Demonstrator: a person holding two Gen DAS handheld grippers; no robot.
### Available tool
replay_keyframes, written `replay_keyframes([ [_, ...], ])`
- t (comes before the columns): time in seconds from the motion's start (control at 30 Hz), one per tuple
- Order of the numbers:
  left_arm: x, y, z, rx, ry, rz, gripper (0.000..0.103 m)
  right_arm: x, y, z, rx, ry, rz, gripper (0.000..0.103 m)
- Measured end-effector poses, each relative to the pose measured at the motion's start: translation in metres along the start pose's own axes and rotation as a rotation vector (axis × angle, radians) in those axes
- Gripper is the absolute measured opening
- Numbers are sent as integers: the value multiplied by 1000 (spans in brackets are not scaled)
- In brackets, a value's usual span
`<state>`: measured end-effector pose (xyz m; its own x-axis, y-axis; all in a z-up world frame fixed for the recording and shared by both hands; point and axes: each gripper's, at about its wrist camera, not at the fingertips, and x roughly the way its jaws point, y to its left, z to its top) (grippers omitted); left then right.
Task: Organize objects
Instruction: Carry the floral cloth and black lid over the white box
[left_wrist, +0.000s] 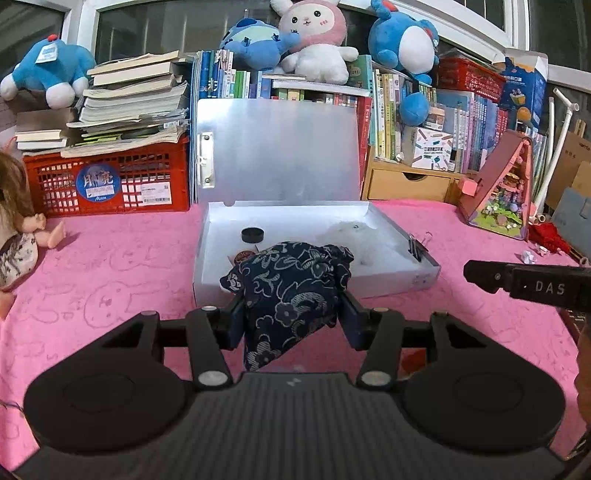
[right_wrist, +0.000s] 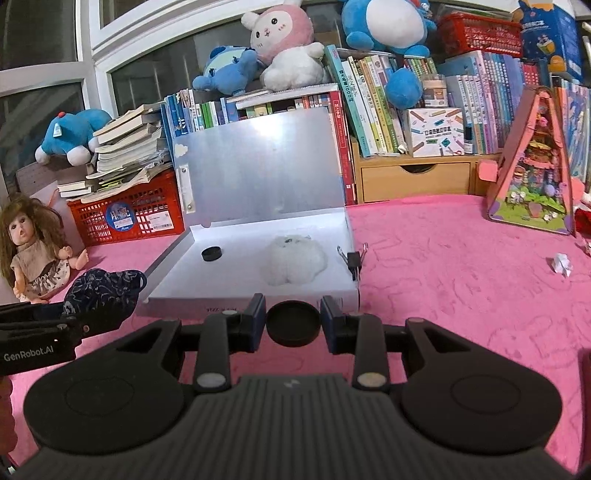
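Observation:
An open silver metal box (left_wrist: 391, 275) (right_wrist: 207, 295) lies on the pink cloth with its lid up. Inside are a small black cap (left_wrist: 253, 235) (right_wrist: 211, 253) and a white fluffy toy (right_wrist: 295, 264) (left_wrist: 351, 232). A black binder clip (left_wrist: 417, 249) (right_wrist: 353, 260) sits on its right wall. My left gripper (left_wrist: 291, 314) is shut on a dark blue floral cloth pouch (left_wrist: 291, 284) (right_wrist: 101, 295), held just before the box's front edge. My right gripper (right_wrist: 293, 323) is shut on a round black lid (right_wrist: 293, 324) in front of the box. The right gripper also shows in the left wrist view (left_wrist: 517, 282).
A doll (right_wrist: 33, 251) sits at the left. A red crate (left_wrist: 107, 181) with stacked books, shelves of books with plush toys (left_wrist: 314, 40), a wooden drawer (right_wrist: 413, 179) and a pink toy house (right_wrist: 532, 162) line the back. A crumpled paper (right_wrist: 561, 264) lies at the right.

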<state>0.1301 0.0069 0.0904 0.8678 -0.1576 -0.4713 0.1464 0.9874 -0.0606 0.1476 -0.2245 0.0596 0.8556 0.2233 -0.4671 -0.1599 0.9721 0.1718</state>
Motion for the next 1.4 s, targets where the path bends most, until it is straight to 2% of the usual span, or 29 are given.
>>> replay_keyframes([
  [0.23, 25, 11, 29, -18, 5, 9, 57, 26, -17, 36, 54, 37, 43, 37],
  [0.37, 42, 17, 41, -30, 18, 16, 57, 43, -23, 46, 83, 65, 55, 37],
  [0.6, 79, 25, 53, -53, 60, 24, 57, 84, -36, 58, 177, 158, 127, 37],
  [0.93, 127, 35, 53, -101, 145, 47, 57, 132, -15, 51, 127, 243, 105, 37],
  [1.4, 173, 41, 45, -64, 225, 101, 57, 172, -6, 42, 98, 292, 41, 37],
])
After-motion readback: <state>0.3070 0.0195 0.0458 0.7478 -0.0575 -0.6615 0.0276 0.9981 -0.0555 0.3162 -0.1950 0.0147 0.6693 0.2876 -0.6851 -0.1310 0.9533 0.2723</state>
